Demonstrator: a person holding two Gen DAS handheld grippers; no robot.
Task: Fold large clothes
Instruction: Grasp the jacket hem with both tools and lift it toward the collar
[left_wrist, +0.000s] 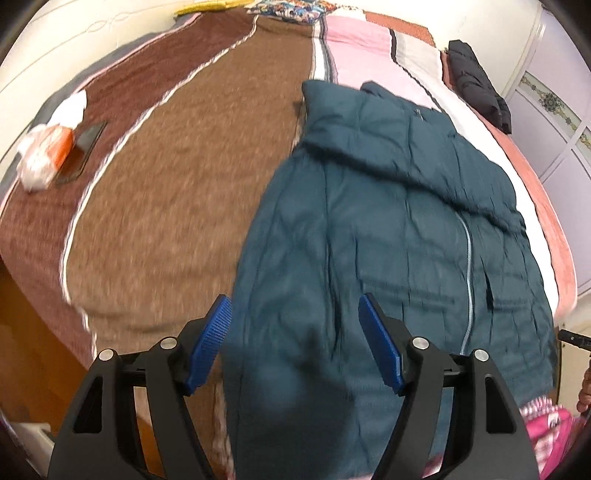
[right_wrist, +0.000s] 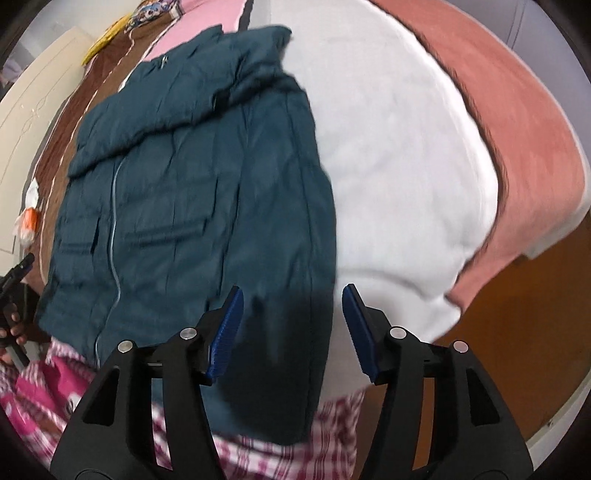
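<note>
Hovering: your left gripper (left_wrist: 293, 345) and right gripper (right_wrist: 291, 328) both hang over the near hem, jaws apart, pads clear of cloth, nothing held
Garment: teal padded jacket (left_wrist: 388, 221) lies front-up on the bed, zip (left_wrist: 467, 280) closed, both sides look tucked into a long narrow panel
Progress: sides seem done; hem-to-collar fold still yours to make
Fabric: quilted, puffy, creased; likely springs back
Beyond: brown blanket (left_wrist: 177, 177), white fleece (right_wrist: 399, 166), black garment (left_wrist: 476, 88) near the far edge
</note>
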